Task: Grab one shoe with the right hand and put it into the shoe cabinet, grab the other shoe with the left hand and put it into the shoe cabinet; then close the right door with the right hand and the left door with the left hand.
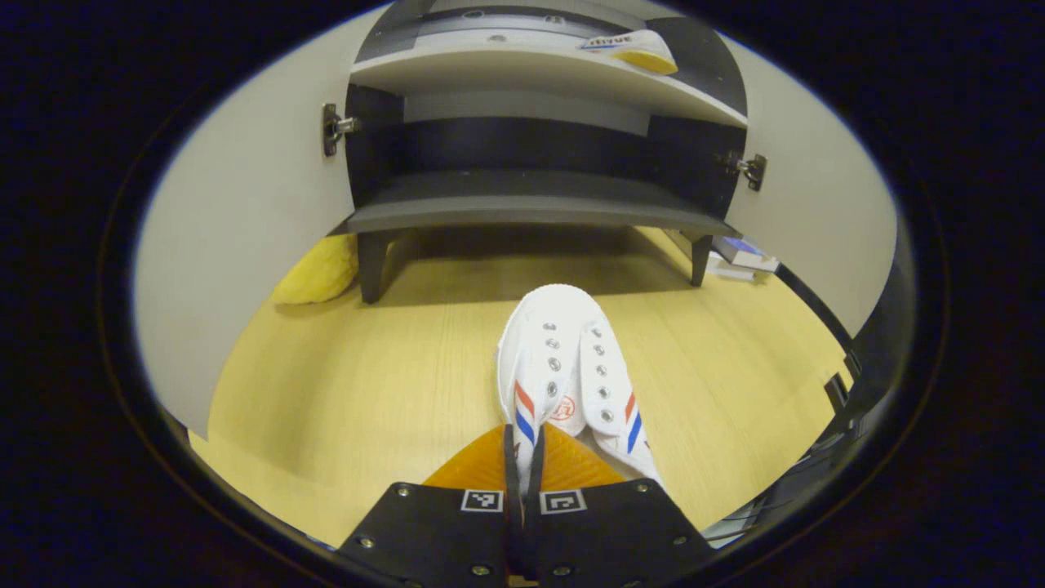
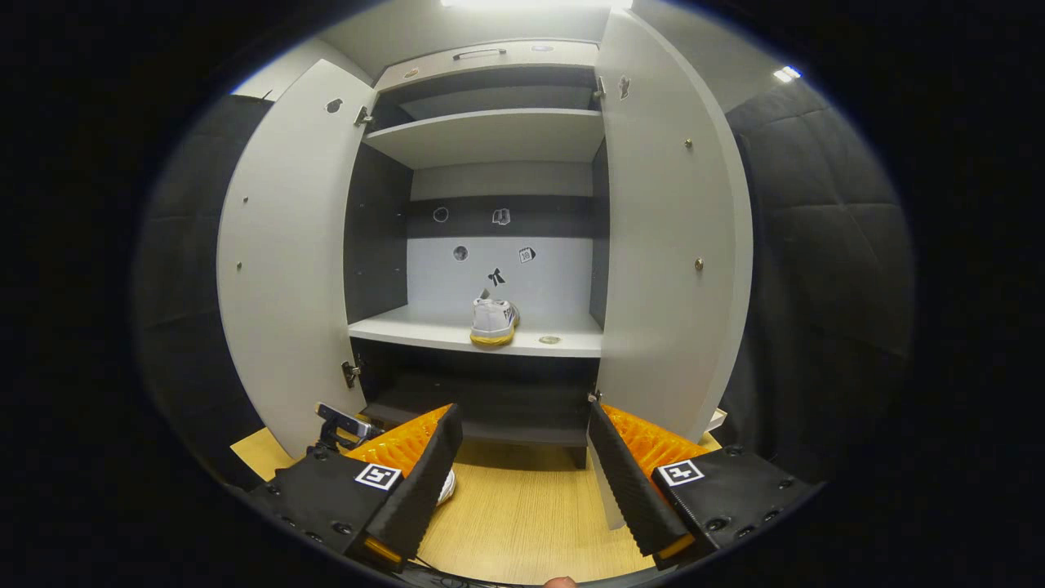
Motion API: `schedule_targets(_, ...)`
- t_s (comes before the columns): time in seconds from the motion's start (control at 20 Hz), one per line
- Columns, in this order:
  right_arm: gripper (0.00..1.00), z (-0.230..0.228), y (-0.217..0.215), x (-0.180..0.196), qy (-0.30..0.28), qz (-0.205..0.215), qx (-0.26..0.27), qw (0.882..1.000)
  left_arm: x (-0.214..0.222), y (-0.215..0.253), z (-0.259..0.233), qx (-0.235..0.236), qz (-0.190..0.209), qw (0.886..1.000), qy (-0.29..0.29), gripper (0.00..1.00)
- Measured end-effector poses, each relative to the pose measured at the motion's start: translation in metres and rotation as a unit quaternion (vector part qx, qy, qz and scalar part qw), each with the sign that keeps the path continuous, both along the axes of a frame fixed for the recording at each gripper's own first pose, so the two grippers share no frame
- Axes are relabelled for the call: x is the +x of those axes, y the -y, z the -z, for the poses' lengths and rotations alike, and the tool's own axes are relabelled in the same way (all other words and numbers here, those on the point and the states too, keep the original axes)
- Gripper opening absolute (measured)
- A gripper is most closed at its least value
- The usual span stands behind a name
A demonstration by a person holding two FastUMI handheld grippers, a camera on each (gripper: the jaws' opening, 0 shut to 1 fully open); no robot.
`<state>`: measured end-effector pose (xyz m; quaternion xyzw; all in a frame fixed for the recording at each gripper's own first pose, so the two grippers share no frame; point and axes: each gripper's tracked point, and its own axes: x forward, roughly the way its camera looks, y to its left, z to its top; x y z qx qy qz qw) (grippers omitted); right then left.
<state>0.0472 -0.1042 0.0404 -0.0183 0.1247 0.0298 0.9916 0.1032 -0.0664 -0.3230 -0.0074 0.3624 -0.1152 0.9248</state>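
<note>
A white canvas shoe point(image 1: 563, 367) with red and blue stripes lies on the wooden floor in the left gripper view, toe towards the shoe cabinet point(image 1: 522, 204). My left gripper point(image 1: 523, 445) is shut on the shoe's side edge near the heel. The other white shoe point(image 2: 494, 320) stands on the cabinet's middle shelf, heel outward; from the left gripper view this same shoe point(image 1: 633, 51) lies high up on that shelf. My right gripper point(image 2: 526, 490) hangs open in front of the cabinet with nothing between its fingers. Both doors, left door point(image 2: 286, 261) and right door point(image 2: 669, 245), stand wide open.
A yellow soft thing point(image 1: 318, 269) lies by the cabinet's left leg. A stack of flat items point(image 1: 739, 255) sits on the floor beside the right leg. A small round object point(image 2: 549, 340) rests on the shelf next to the shoe. The left door point(image 1: 245, 245) and right door point(image 1: 808, 212) flank the floor area.
</note>
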Motion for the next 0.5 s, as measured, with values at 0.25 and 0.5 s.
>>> schedule_targets(0.25,0.98,-0.003,-0.003,-0.006,0.004,-0.003,0.004,1.0,0.003,-0.009,-0.063,-0.014,-0.001,0.999,0.048,0.01)
schedule_targets(0.5,0.98,-0.005,-0.002,-0.012,0.009,-0.003,0.006,1.0,-0.003,-0.024,-0.133,-0.029,-0.002,0.995,0.092,0.01)
